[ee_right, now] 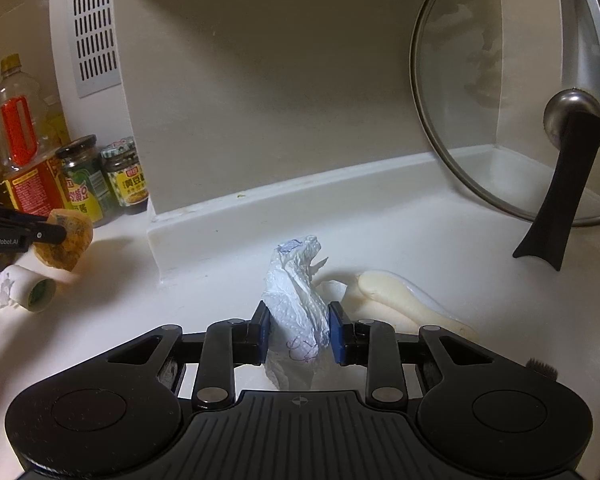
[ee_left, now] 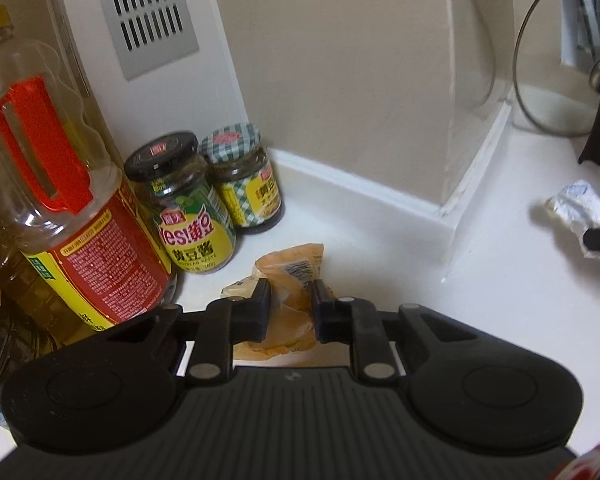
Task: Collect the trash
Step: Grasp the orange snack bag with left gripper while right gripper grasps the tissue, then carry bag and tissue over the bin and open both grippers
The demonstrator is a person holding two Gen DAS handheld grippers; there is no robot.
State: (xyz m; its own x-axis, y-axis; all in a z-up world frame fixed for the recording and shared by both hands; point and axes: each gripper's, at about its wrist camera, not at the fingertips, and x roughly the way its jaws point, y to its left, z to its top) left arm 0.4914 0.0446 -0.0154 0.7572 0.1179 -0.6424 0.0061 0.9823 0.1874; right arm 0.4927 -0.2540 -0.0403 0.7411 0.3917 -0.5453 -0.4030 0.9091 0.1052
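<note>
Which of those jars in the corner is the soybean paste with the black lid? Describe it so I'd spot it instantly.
Start at the big oil bottle with the red handle by the vented white panel. Two jars stand just right of it. Yours is the nearer jar: black lid, green-and-yellow label, while its neighbour has a checked lid.

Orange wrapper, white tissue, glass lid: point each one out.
orange wrapper (ee_left: 290, 280), left wrist view, crumpled body between the jaws.
white tissue (ee_right: 298, 304), right wrist view, crumpled middle between the jaws.
glass lid (ee_right: 480, 100), right wrist view, clear pane left of its knob.
</note>
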